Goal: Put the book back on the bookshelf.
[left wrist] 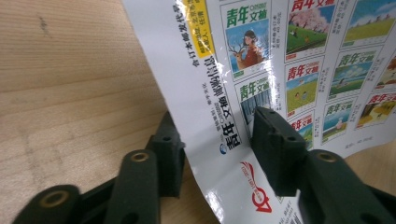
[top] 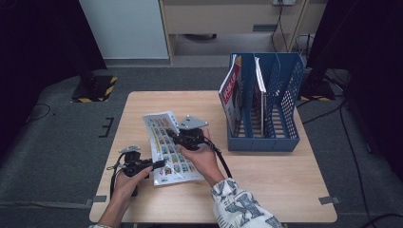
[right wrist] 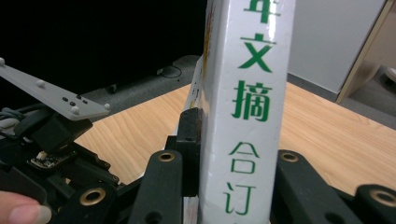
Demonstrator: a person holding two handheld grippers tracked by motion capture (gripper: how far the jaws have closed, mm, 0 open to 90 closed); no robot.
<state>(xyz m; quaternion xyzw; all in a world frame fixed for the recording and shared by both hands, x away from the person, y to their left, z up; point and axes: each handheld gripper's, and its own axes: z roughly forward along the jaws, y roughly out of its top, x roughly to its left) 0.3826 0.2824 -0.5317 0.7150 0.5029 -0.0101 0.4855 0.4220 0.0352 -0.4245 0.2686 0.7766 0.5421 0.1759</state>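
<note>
A magazine, its white cover printed with a grid of small pictures, is held tilted above the wooden table. My left gripper is at its lower left edge. In the left gripper view the cover passes between the two black jaws, one under it and one on its printed face, and the left gripper is shut on it. My right gripper is at the upper right side. There the white spine with green characters stands upright, and the right gripper is shut on it.
A blue file rack with several slots stands at the right rear of the table and holds upright magazines. Bare tabletop lies at the front right. A person's hands and a patterned sleeve come in from the bottom edge.
</note>
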